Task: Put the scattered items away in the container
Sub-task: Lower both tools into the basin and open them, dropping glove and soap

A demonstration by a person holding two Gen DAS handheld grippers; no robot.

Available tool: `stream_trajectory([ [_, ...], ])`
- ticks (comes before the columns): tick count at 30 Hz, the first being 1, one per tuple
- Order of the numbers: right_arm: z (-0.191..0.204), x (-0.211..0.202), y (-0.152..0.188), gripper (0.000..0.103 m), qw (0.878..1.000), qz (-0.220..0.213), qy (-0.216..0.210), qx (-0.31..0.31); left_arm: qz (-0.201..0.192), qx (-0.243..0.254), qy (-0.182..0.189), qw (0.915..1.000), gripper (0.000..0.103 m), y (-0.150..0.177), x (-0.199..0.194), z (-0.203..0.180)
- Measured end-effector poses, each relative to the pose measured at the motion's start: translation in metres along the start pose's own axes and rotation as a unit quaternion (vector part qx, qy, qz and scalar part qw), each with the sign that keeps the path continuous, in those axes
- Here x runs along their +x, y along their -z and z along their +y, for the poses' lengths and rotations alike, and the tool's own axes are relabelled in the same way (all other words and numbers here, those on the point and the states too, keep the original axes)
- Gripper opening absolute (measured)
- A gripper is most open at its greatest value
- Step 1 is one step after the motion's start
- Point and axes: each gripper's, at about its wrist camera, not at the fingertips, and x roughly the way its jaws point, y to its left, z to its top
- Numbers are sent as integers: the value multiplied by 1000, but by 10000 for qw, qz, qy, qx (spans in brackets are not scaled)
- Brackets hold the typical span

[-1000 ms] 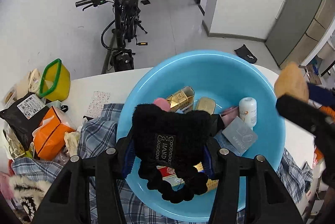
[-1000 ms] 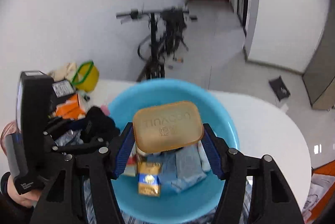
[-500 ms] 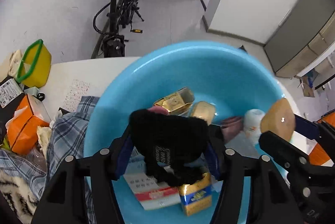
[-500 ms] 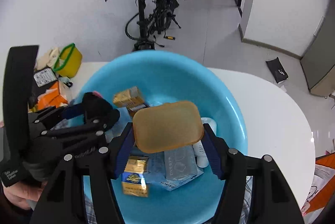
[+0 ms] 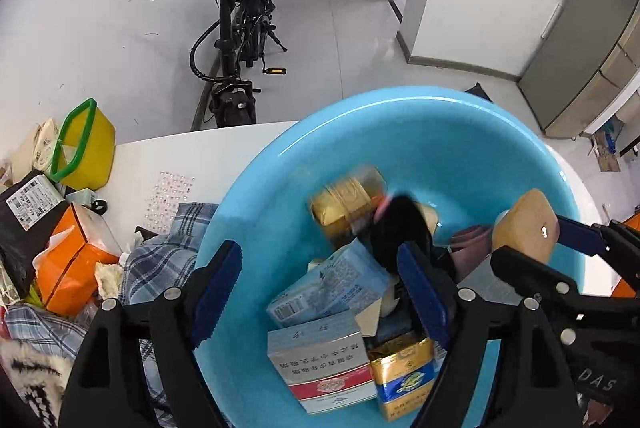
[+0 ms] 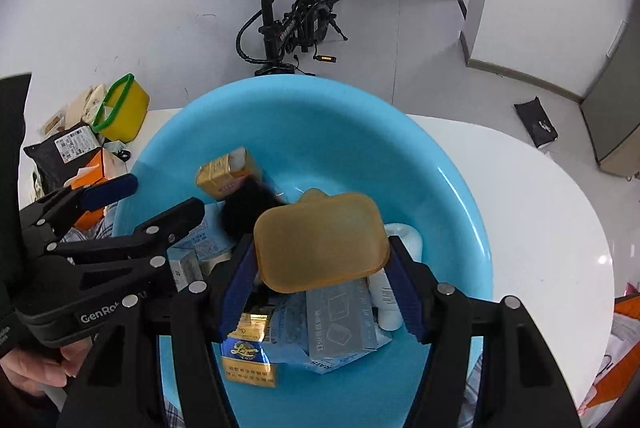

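left gripper (image 5: 320,292): jaws just opening, wide, nothing pinched | black knit item (image 5: 400,228): blurred, loose inside blue basin (image 5: 400,116) | right gripper (image 6: 324,292): clamped on tan soap case (image 6: 320,240), above basin

Right gripper (image 6: 322,274) clamped on tan soap-like block (image 6: 320,242) over blue basin (image 6: 460,188); black glove (image 6: 248,208) inside.

Both handheld grippers are black plastic scissor-linkage frames with silver round screws at the pivots and ribbed blue pads inside the fingers (image 5: 216,292). Beside the blue plastic basin (image 6: 460,196), the left gripper (image 6: 138,198) carries white "GenRo" lettering.
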Motion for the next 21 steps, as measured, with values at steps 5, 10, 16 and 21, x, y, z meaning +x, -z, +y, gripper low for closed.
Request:
stream_trajectory([
  [5,-2,0,3,75,9999,-38,85,40,23,-73,28,10000,82,3,1,5],
  [10,-2,-8,5,75,9998,-127,126,-12,-22,-206,55,9998,82,3,-2,8],
  [16,-1,-12,7,75,9992,-342,217,-43,-190,-208,71,9996,82,6,-6,7],
  [21,4,-26,18,75,9924,-1193,265,-135,-1237,-478,229,9909,82,15,-31,16],
])
